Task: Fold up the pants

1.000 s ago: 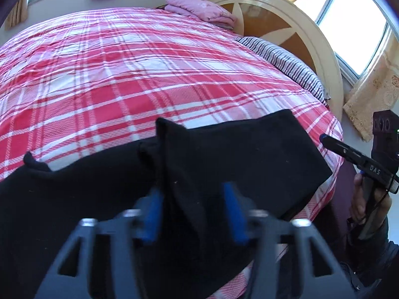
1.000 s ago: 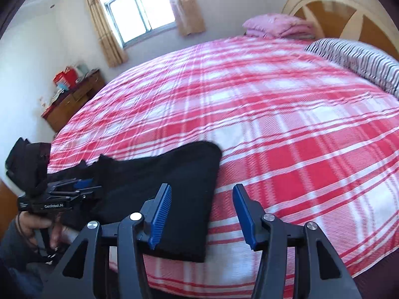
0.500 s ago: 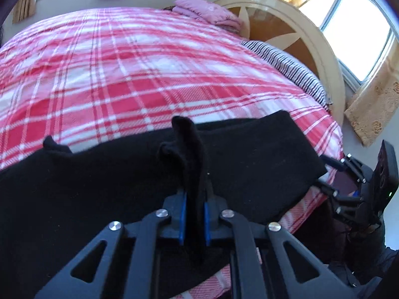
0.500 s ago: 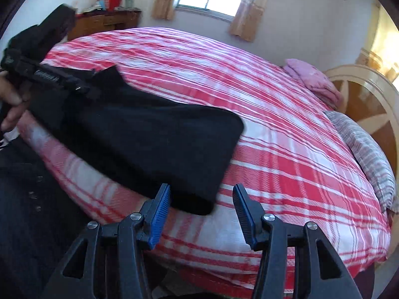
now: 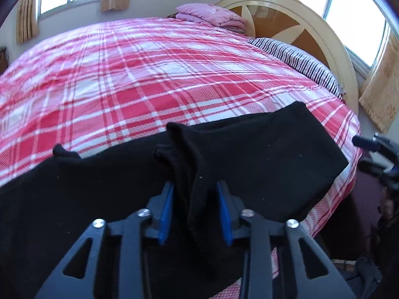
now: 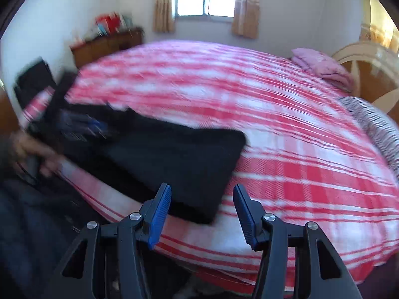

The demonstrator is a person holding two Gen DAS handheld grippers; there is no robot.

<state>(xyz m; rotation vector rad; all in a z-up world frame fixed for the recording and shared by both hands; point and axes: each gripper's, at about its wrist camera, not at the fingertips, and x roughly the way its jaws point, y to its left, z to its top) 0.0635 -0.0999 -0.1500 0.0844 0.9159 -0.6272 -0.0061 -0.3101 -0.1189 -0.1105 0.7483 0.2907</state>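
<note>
Black pants (image 5: 261,164) lie flat along the near edge of the red plaid bed (image 5: 149,74). A raised ridge of their fabric stands between the blue pads of my left gripper (image 5: 195,206), whose jaws are opening and no longer pinch it. In the blurred right wrist view the pants (image 6: 174,154) end in a squared corner just ahead of my right gripper (image 6: 202,211), which is open and holds nothing. The left gripper (image 6: 74,124) and the hand holding it (image 6: 32,149) show at the far left. The right gripper (image 5: 381,154) peeks in at the right edge.
A cream and wood headboard (image 5: 299,20) closes off the far right of the bed, with a striped pillow (image 5: 299,59) and a folded pink blanket (image 5: 209,15) near it. A wooden dresser (image 6: 107,44) stands by the far wall under a window.
The left jaws closed on the fabric ridge, then parted again, leaving it standing between them. The right gripper rolled and shifted along the bed edge, staying open.
</note>
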